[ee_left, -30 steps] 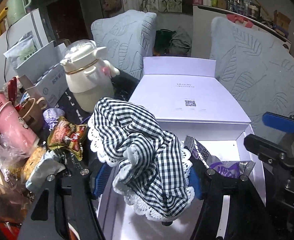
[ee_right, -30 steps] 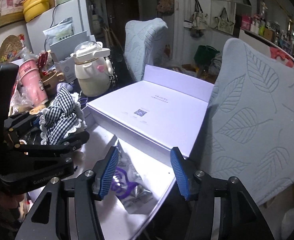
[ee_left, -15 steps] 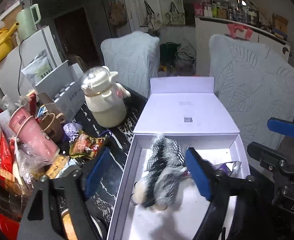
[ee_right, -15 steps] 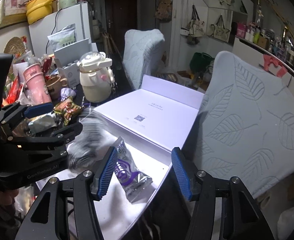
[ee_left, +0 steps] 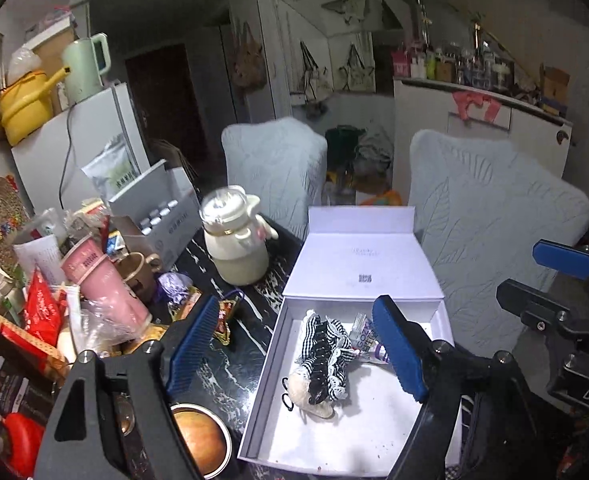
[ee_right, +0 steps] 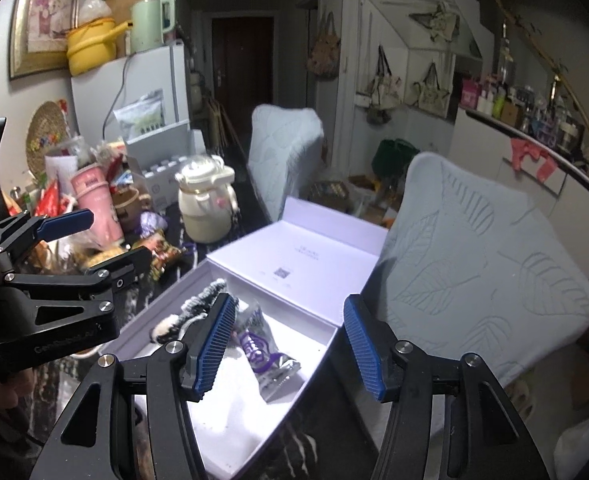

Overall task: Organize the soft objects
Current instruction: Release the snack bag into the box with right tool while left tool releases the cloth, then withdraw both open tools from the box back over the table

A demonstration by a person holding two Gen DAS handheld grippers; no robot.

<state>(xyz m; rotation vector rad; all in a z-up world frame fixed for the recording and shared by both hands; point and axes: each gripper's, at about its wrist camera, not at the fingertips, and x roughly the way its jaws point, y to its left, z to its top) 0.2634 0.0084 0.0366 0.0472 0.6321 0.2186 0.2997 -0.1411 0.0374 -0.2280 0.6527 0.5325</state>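
The worktop point(ee_left: 230, 364) before me was black marble with white veins. On it sat an open white box point(ee_left: 264, 392) at right, a cream kettle point(ee_left: 236, 250) farther off, a pink cup point(ee_left: 102, 284) and snack packets point(ee_left: 224, 316) at left.

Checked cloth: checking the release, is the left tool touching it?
Apart. In the left wrist view the left tool hangs open above the checked cloth lying in the box.

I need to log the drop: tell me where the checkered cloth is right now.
The checkered cloth lies inside the open white box, toward its far end, touching the purple snack packet on its right. Neither claw holds it.
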